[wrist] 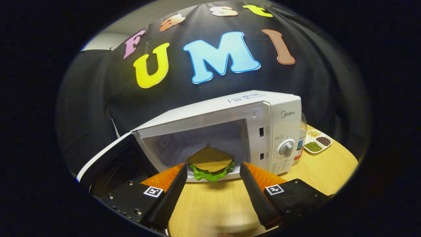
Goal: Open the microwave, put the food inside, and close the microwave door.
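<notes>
Claw [213,172] fingers are spread apart, holding nothing. The burger [210,163] sits at the front lip of the microwave [283,131], door [105,158] swung wide. Looks like it might overhang, so closing could clip it. The cavity floor is hidden behind the bun.

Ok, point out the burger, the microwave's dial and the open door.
burger [210,159]: gripper view, top bun, ahead of the open claw [213,171].
dial [286,147]: gripper view, knob centre.
door [113,164]: gripper view, dark inner window.
</notes>
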{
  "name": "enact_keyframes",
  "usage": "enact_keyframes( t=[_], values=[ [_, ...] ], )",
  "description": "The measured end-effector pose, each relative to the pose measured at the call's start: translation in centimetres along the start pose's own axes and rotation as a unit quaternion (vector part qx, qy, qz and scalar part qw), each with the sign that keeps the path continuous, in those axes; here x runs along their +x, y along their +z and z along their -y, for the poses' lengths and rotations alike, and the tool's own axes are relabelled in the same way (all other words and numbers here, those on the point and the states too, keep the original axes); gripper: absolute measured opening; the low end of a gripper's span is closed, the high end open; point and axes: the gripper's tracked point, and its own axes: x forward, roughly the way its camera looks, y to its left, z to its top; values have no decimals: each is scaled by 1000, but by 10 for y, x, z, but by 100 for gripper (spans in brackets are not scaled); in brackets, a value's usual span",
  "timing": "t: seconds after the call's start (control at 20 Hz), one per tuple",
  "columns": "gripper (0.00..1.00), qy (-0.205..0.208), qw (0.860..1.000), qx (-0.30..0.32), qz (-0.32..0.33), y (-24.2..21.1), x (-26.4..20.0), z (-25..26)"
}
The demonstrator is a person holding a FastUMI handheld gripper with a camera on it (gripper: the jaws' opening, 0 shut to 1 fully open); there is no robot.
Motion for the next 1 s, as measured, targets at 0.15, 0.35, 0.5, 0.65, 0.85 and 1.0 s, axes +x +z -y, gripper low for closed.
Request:
enact_keyframes(
  t=[0.15,0.35,0.5,0.65,0.85,1.0],
  values=[
    [97,15,1000,-3,21,13,-44,-20],
    [97,35,998,-19,49,28,-95,-49],
    [97,58,996,-27,68,37,-131,-78],
    [97,90,992,-41,84,42,-163,-112],
    [97,130,984,-70,100,36,-199,-155],
    [97,165,978,-75,107,28,-223,-187]
  ],
)
